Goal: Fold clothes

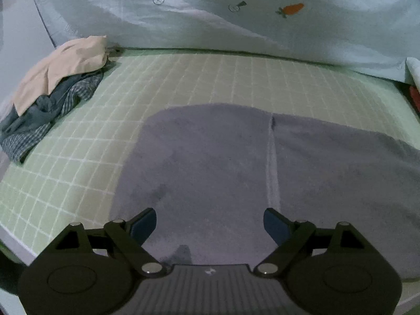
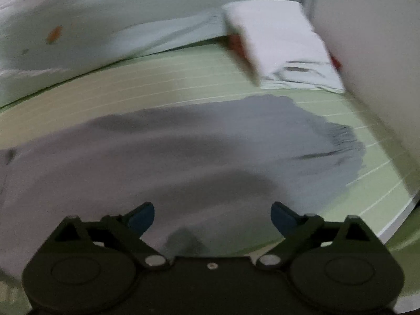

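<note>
Grey garment (image 1: pixel 210 157): spread flat on green checked bed sheet (image 1: pixel 78 178), laid open for folding. Left claw (image 1: pixel 210 223) and right claw (image 2: pixel 212 218): jaws apart, empty, above its near edge. Crumpled clothes pile (image 1: pixel 52 97) waits aside.

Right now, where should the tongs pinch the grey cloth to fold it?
Pinch the grey cloth at its near edge, coming low from the front. It lies flat on the green sheet, so only edges can be lifted. Both the left tongs and the right tongs are open above it.
</note>
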`<state>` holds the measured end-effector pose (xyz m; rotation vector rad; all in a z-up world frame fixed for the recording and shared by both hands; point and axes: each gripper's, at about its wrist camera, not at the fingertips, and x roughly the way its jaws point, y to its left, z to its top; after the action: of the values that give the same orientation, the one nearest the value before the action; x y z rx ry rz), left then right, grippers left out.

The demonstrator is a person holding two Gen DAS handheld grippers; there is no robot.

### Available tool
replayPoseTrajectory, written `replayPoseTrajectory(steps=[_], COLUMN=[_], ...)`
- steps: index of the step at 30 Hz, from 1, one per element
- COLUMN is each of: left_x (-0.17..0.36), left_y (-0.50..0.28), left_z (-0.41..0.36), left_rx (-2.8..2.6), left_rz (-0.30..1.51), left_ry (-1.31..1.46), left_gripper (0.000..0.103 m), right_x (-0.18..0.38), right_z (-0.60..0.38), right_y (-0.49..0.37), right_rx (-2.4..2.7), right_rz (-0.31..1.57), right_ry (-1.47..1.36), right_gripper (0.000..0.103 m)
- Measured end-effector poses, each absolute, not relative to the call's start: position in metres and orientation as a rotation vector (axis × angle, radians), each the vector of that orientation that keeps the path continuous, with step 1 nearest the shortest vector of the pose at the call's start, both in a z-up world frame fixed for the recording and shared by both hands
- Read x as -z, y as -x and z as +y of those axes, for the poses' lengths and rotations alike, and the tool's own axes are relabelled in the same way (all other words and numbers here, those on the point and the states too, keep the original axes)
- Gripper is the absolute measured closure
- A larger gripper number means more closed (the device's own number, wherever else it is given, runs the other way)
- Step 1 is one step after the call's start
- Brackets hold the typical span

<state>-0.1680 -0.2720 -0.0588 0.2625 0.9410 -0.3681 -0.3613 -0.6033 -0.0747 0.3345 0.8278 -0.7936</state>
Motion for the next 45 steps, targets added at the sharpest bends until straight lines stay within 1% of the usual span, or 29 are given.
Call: replayPoseTrajectory(steps=[7, 13, 19, 26, 27, 28, 29, 30, 31, 32, 34, 36, 42, 45], left_x=[0.058, 0.057, 0.051, 0.049, 0.049, 0.050, 0.049, 0.049, 0.048, 0.048, 0.047, 0.045, 0.043, 0.042], left_y=[0.190, 0.195, 0.197, 0.194, 0.192, 0.190, 0.188, 0.186, 0.184, 0.181, 0.175, 0.167, 0.141, 0.125], left_z=[-0.278, -0.277, -0.275, -0.270, -0.270, -0.271, -0.271, -0.271, -0.270, -0.270, -0.268, -0.264, -0.246, -0.233], left_rx=[0.297, 0.231, 0.184, 0.174, 0.174, 0.175, 0.178, 0.181, 0.184, 0.187, 0.197, 0.208, 0.243, 0.270], left_rz=[0.961, 0.986, 0.999, 1.006, 1.006, 1.005, 1.002, 0.998, 0.990, 0.984, 0.974, 0.966, 0.948, 0.946], left_ry=[-0.276, -0.270, -0.257, -0.252, -0.248, -0.245, -0.243, -0.242, -0.243, -0.241, -0.232, -0.224, -0.197, -0.185], left_gripper=[0.014, 0.014, 0.014, 0.014, 0.014, 0.014, 0.014, 0.014, 0.014, 0.014, 0.014, 0.014, 0.014, 0.014], right_x=[0.083, 0.096, 0.111, 0.111, 0.110, 0.108, 0.106, 0.104, 0.103, 0.101, 0.096, 0.086, 0.046, 0.038], right_z=[-0.709, -0.763, -0.776, -0.777, -0.779, -0.779, -0.777, -0.774, -0.770, -0.767, -0.760, -0.751, -0.698, -0.649], right_y=[0.388, 0.397, 0.399, 0.399, 0.399, 0.400, 0.400, 0.397, 0.394, 0.389, 0.381, 0.376, 0.347, 0.320], right_rx=[0.966, 1.043, 1.025, 1.020, 1.013, 1.015, 1.014, 0.992, 0.973, 0.972, 0.979, 0.993, 0.959, 0.902], right_rz=[0.797, 0.783, 0.782, 0.787, 0.790, 0.782, 0.771, 0.774, 0.779, 0.793, 0.803, 0.774, 0.681, 0.673], right_ry=[-0.373, -0.395, -0.490, -0.501, -0.504, -0.506, -0.509, -0.501, -0.493, -0.479, -0.460, -0.462, -0.385, -0.330], right_gripper=[0.001, 0.000, 0.000, 0.001, 0.007, 0.022, 0.030, 0.047, 0.067, 0.069, 0.077, 0.079, 0.080, 0.080])
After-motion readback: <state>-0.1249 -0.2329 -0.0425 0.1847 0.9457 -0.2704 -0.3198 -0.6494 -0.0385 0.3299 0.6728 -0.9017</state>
